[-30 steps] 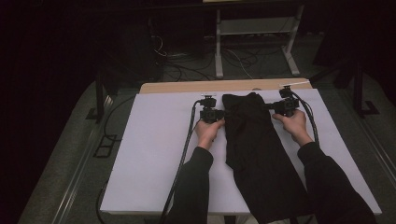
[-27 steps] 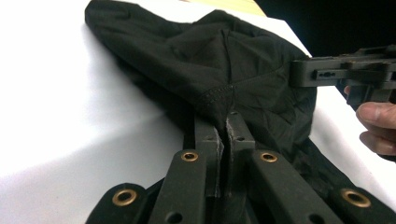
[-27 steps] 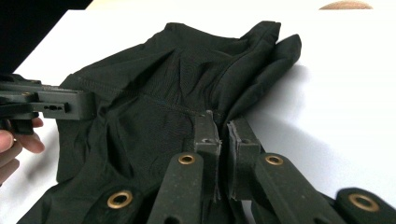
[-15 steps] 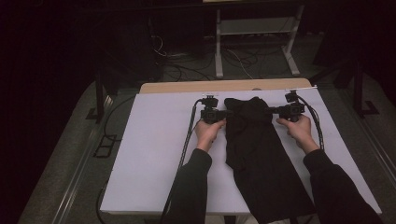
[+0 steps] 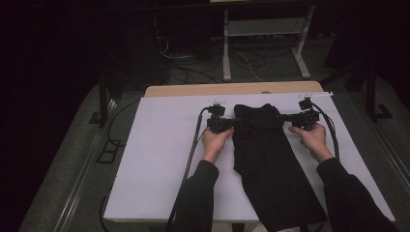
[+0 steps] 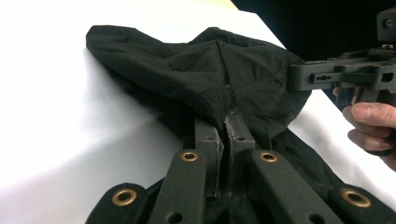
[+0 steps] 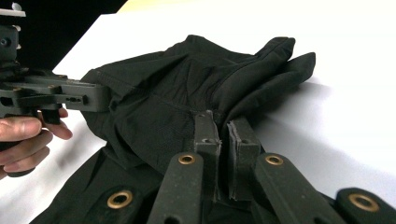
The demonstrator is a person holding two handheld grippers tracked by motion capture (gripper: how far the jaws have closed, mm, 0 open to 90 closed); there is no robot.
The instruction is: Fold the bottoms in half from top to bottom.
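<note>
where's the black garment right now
In the high view the black garment lies right of centre on the white table, its far end pinched between the left hand-held gripper and the right hand-held gripper.

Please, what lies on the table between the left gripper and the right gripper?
The far end of the black garment lies bunched between the left gripper and the right gripper; each is shut on one edge. The high view shows it.

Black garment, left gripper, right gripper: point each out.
black garment (image 5: 270, 169): high view, middle of the cloth lying on the table.
left gripper (image 5: 234, 123): high view, fingers clamped on the garment's left edge.
right gripper (image 5: 281, 117): high view, fingers clamped on its right edge.
</note>
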